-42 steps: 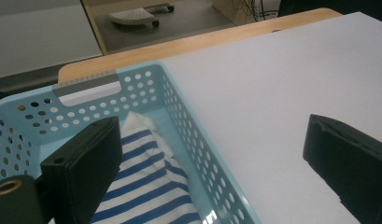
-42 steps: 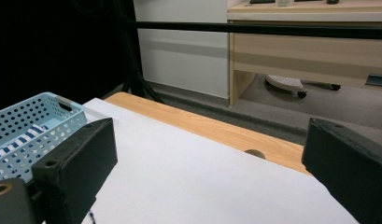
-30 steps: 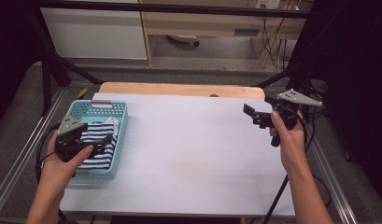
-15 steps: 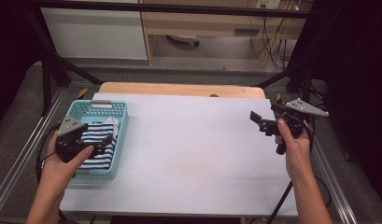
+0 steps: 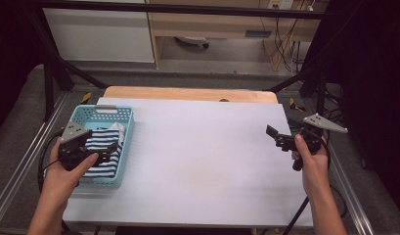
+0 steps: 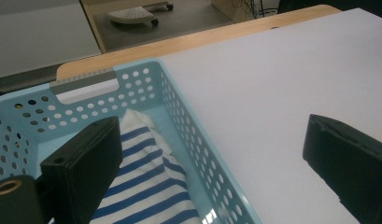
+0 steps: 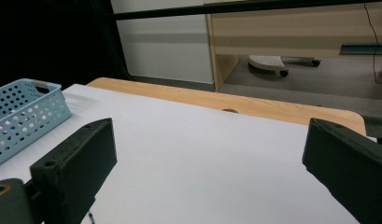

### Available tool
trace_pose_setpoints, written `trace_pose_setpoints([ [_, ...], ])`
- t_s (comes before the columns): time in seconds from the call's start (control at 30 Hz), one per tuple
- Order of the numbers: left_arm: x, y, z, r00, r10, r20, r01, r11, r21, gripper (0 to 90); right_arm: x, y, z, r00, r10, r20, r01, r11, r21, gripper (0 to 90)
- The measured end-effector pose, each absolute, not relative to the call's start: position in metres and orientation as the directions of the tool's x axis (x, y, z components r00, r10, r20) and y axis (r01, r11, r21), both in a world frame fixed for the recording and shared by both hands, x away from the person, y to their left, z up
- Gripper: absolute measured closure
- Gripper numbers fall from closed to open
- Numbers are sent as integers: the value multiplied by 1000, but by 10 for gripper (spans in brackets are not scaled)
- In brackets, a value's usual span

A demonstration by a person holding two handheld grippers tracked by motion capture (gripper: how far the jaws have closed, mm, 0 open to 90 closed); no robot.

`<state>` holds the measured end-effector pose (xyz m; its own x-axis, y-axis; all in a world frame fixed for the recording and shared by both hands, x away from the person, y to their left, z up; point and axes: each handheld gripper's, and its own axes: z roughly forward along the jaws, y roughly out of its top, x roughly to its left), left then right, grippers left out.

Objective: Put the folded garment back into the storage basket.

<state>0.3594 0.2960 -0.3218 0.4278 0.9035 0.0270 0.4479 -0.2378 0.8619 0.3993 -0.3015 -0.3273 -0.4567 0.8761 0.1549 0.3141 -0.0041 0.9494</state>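
The left gripper (image 5: 105, 155) hangs over the near half of the light-blue perforated basket (image 5: 126, 128), which sits at the left edge of the white table surface (image 5: 197, 161), and its jaws stand wide apart: in the left gripper view one jaw is above the blue-and-white striped cloth (image 6: 146, 186) and the other is out past the basket wall, over bare table. That straddle suggests the hand is lined up over the cloth rather than gripping it; nothing lies between the jaws, and the cloth lies folded or bunched on the basket floor, its white edge turned toward the far handle slot (image 6: 88, 88). The basket's place near the person's left hand (image 5: 65, 171) makes the cloth an easy reach for that side alone, which probably explains why the right gripper (image 5: 277, 138) is held well apart at the table's right edge, raised off the surface and pointed inward across the table. Its jaws are also spread wide and hold nothing; through the right gripper view the open tabletop and the basket's far corner (image 7: 25, 112) lie ahead. Judging from this, the right hand (image 5: 310, 159) waits while the left prepares to take the cloth from the basket.
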Motion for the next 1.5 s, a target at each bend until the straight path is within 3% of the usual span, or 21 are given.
trace_pose_setpoints([
  [1.5,355,289,-320,439,898,36,424,-242,873,48,355,-314,-404,-427,872,241,394,-60,917,36],
])
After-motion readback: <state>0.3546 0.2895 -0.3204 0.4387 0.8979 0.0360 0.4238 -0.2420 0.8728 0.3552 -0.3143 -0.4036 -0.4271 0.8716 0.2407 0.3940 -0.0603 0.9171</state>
